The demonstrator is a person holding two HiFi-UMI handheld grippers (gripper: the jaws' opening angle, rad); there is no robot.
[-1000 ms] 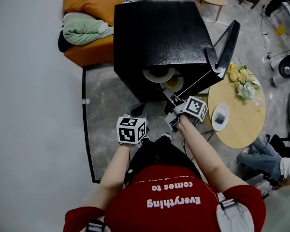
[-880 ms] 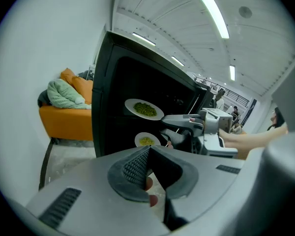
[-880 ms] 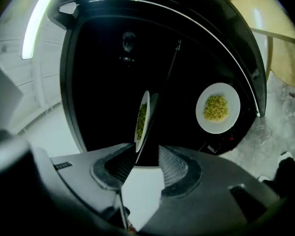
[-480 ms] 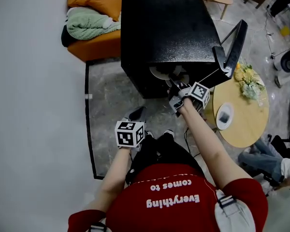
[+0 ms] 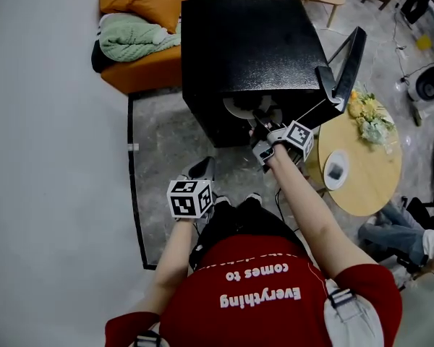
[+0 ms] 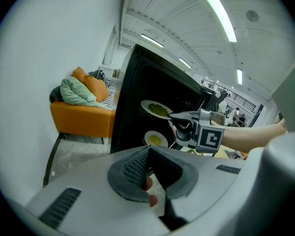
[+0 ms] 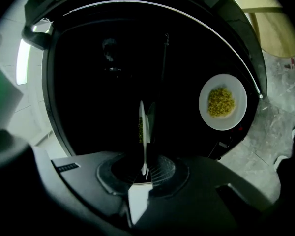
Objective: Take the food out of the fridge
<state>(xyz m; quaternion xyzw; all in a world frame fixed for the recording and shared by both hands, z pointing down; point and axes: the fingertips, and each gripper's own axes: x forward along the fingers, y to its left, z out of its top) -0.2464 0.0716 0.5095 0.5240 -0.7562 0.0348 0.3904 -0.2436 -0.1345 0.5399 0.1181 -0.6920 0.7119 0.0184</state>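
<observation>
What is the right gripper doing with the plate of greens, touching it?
Touching. The right gripper view shows the right gripper, whose jaws have just been closing, pinching the rim of the plate edge-on between them.

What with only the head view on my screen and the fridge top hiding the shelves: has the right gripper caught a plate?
Observer: Yes. In the right gripper view, the right gripper has just been closing its jaws and now pinches the rim of the plate of green food.
Operator: Is anything else in there?
Observer: A second plate, with yellow food, sits lower in the fridge.
Operator: Is the left gripper busy?
Observer: No. The left gripper is shut on nothing, outside the fridge.
</observation>
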